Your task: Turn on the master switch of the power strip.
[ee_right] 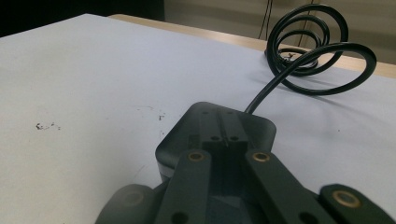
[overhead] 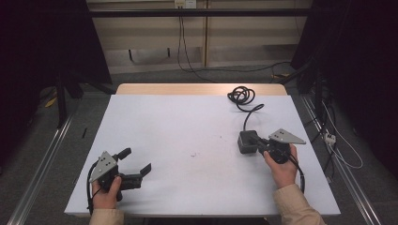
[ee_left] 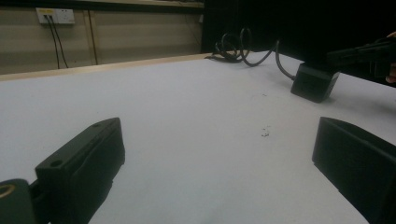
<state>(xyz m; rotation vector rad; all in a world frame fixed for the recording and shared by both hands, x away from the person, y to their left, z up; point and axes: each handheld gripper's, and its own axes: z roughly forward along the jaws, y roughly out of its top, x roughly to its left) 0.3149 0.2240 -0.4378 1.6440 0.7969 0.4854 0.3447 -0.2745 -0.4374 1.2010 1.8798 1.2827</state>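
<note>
The right gripper (overhead: pixel 257 145) rests its jaws, closed together, on top of the black power adapter (ee_right: pixel 187 135), not gripping it. The left gripper (overhead: pixel 136 161) waits, jaws wide, empty. Next likely: opening to grasp it.

Dim, bluish light all round, and the white worktop (overhead: pixel 197 140) is the one bright patch against black side curtains. Shadows fall soft, no glare. In both gripper views the near jaws blur, and the coiled cable (ee_right: pixel 313 46) stays fairly sharp.
</note>
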